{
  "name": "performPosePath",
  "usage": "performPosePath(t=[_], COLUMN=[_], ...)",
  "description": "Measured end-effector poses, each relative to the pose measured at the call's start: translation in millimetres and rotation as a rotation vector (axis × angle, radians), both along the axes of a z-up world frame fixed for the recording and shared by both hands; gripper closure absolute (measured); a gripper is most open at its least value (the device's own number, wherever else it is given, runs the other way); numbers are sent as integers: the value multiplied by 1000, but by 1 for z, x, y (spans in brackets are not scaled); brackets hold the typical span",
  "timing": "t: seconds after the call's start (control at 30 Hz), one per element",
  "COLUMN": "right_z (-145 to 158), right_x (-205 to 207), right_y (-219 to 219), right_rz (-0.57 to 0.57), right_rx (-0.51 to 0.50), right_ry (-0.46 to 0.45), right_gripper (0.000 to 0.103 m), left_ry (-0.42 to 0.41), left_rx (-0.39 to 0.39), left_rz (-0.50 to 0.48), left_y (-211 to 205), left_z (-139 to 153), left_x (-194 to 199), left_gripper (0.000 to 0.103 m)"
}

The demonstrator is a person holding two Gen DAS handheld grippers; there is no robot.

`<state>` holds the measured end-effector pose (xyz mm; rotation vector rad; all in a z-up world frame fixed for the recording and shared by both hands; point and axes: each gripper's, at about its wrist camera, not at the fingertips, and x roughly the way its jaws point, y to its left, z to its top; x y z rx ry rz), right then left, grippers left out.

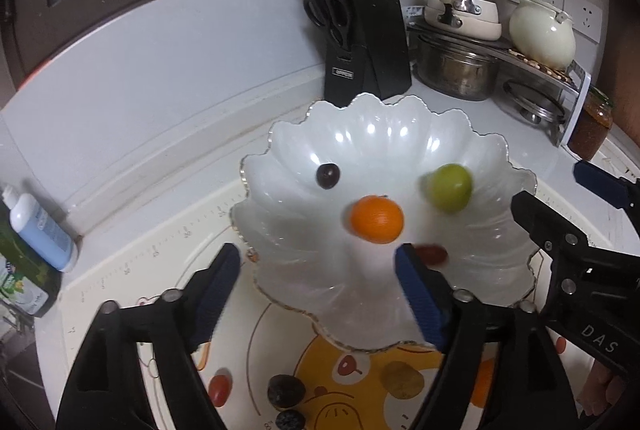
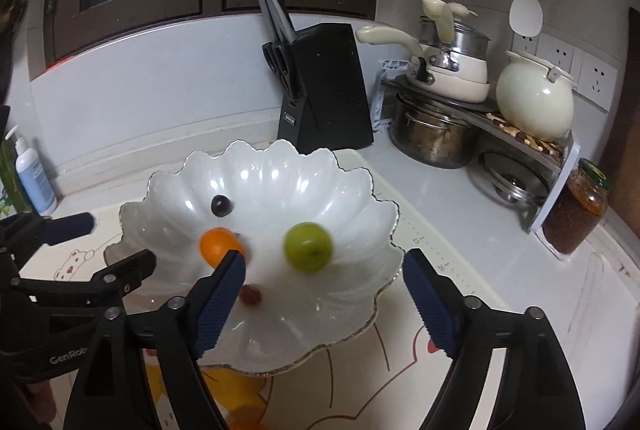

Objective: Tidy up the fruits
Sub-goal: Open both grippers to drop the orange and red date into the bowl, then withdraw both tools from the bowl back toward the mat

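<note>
Fruits in the scalloped white bowl [image 1: 496,165] number four: one orange [image 1: 377,219], one green fruit [image 1: 449,187], one dark grape [image 1: 328,176], one red piece [image 1: 434,254]. Left gripper [image 1: 320,294] and right gripper [image 2: 324,304] tilt down over the bowl, jaws wide, holding nothing.

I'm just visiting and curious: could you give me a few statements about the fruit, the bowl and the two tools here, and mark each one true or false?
1. The orange lies in the white bowl. True.
2. The left tool is clamped on the orange. False: its jaws are open and hold nothing.
3. A green fruit is in the bowl. True.
4. The right tool grips the green fruit. False: its jaws are open, the fruit lies free.
5. All fruit is in the bowl. False: a small tomato and a dark fruit still lie on the mat.
</note>
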<state>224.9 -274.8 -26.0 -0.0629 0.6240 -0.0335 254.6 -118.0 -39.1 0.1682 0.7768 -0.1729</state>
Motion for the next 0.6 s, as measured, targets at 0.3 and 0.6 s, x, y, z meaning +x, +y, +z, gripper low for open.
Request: performPosePath(t=[0.3,0.6], right_z=[1,5], right_x=[-8,-17], right_y=[0,3], right_rz=[-30,-37], right_rx=[-8,8], right_ry=[8,3], right_gripper=[13,13], left_ry=[-21,-30], left_rx=[18,3], left_rz=[46,70], left_y=[8,16], left_z=[1,5], left_x=[-10,-20], left_gripper=[11,8])
